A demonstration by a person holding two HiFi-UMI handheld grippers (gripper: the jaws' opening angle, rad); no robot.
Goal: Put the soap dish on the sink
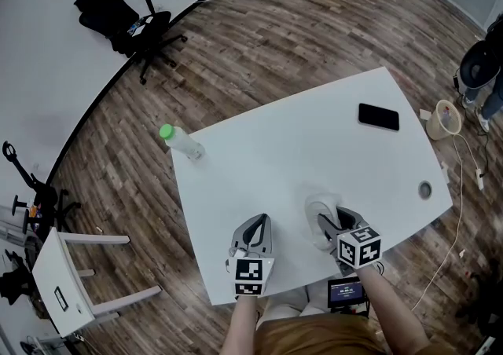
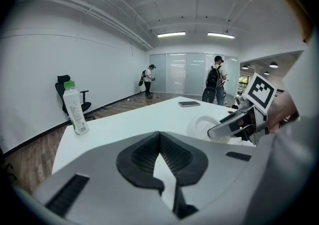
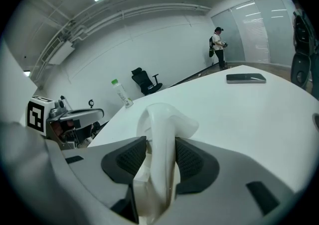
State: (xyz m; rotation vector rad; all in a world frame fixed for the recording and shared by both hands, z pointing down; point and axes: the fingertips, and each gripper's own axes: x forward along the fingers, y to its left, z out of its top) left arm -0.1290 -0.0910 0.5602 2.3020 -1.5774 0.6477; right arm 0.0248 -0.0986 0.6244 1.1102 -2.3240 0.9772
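Note:
The soap dish (image 1: 317, 210), a white curved plastic piece, is held on edge just above the white table (image 1: 299, 141) near its front edge. My right gripper (image 1: 328, 225) is shut on it. In the right gripper view the dish (image 3: 162, 119) stands between the two black pads (image 3: 192, 159), which press on both its sides. My left gripper (image 1: 253, 225) rests to the left of it with its jaws shut and nothing between them (image 2: 159, 134). The left gripper view shows the dish (image 2: 202, 125) and the right gripper (image 2: 234, 123) at its right. No sink is in view.
A green-capped bottle (image 1: 182, 141) stands at the table's far left corner. A black phone (image 1: 378, 116) lies at the far right, and a cable hole (image 1: 425, 188) is near the right edge. On the floor are an office chair (image 1: 126, 20), a white stool (image 1: 75, 279) and a bin (image 1: 444, 119).

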